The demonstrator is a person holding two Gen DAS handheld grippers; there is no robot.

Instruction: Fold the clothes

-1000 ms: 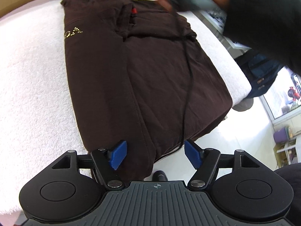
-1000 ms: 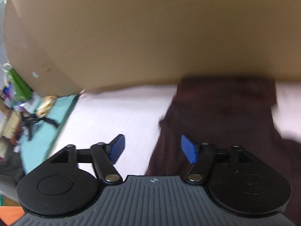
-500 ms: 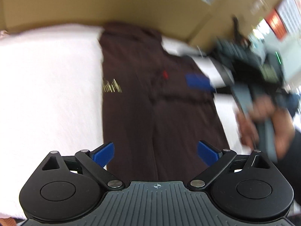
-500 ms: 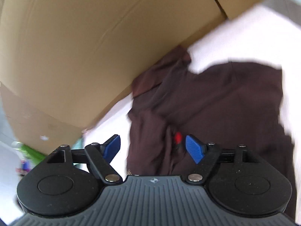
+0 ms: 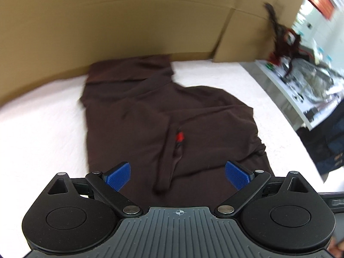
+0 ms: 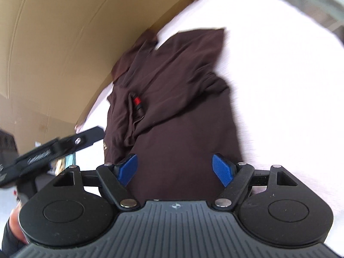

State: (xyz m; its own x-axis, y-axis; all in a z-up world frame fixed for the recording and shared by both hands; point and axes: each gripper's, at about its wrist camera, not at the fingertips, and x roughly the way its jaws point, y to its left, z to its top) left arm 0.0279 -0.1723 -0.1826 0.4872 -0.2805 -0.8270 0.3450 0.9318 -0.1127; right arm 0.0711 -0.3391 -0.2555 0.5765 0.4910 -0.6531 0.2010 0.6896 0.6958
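Swung since a second ago from the hem end of the dark brown shirt [image 5: 163, 116] to the side facing the cardboard wall [image 5: 107, 21], both grippers now over the cloth.

Left gripper [image 5: 178, 173]: blue pads spread wide after a further opening within the last second, nothing between them, poised above the shirt's near edge. Right gripper [image 6: 176, 167]: pads apart as well, empty, above the lower body of the shirt. Shirt lying partly folded on the white towel-covered table [image 5: 38, 129], one sleeve tucked across, red neck label [image 5: 180, 137] showing, far edge near the cardboard. Next fold, judged from this: pinch both near corners through every layer, lift together, carry level toward the collar, lay down without dragging. Risk: catching only the top layer and skewing the fold.
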